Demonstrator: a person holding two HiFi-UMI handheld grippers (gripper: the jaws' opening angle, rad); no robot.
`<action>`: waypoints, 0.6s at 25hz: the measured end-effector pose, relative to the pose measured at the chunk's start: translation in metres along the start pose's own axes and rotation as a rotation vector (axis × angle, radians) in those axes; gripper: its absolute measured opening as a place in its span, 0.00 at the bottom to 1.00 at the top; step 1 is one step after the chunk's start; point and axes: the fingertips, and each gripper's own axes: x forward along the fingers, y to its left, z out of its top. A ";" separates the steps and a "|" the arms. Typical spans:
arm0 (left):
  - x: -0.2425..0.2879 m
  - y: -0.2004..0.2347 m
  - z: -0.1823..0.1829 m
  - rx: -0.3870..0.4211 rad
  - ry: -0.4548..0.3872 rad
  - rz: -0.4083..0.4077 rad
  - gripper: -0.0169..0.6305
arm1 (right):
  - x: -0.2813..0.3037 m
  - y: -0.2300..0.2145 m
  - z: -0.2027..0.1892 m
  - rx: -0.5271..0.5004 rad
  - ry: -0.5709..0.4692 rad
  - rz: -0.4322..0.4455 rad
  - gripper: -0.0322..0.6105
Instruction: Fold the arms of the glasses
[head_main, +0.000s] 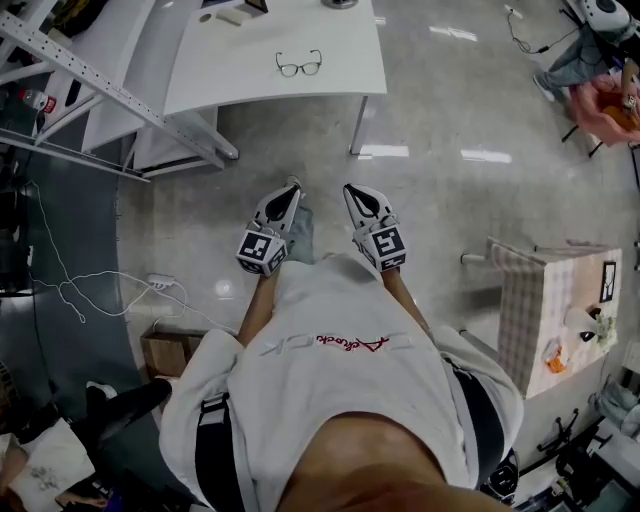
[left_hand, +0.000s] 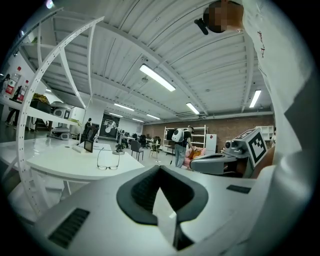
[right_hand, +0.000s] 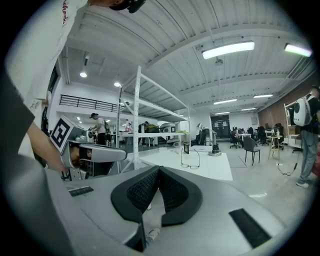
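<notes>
A big open robotics lab or workshop hall. Overhead runs a white ribbed ceiling with long strip lights (right_hand: 227, 50), and underfoot a polished grey floor (head_main: 430, 190) that mirrors them. A white bench (head_main: 290, 40) stands at 12 o'clock, with an aluminium frame (head_main: 100, 75) at 10 o'clock and loose white cables (head_main: 70, 285) at 9 o'clock. Farther off are a tall white rack (right_hand: 137, 130), office chairs (right_hand: 248, 145), a railed upper gallery (right_hand: 90, 102), a brick end wall (left_hand: 222, 127) and people standing at other stations.
</notes>
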 end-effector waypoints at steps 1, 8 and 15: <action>0.004 0.003 0.000 0.003 0.000 -0.003 0.04 | 0.005 -0.003 0.000 -0.003 0.000 0.000 0.08; 0.039 0.048 0.008 -0.019 -0.030 0.006 0.04 | 0.054 -0.030 0.005 -0.040 0.016 0.018 0.08; 0.077 0.110 0.030 -0.022 -0.055 0.006 0.04 | 0.116 -0.062 0.019 -0.048 0.016 -0.001 0.08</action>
